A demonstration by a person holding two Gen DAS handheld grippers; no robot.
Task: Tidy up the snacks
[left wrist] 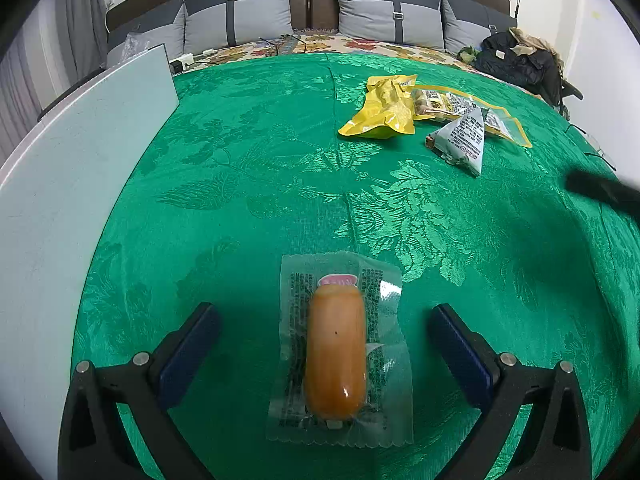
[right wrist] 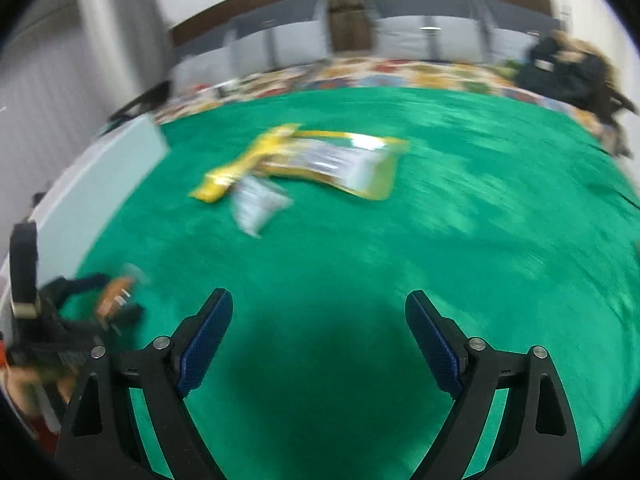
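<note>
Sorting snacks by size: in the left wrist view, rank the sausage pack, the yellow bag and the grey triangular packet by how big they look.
1. Sausage pack, though it lies nearest the camera.
2. Yellow bag.
3. Grey triangular packet.

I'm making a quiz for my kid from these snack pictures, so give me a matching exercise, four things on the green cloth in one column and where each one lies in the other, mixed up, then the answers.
Column one:
1. sausage in clear wrapper
2. yellow bag
3. grey triangular packet
4. white board

Column two:
A. along the left edge of the green cloth
B. between the open fingers of the left gripper
C. far side, leftmost of the three snacks in the pile
D. nearest of the three snacks in the pile, in front of the flat clear pouch

Pairs: 1-B, 2-C, 3-D, 4-A
</note>
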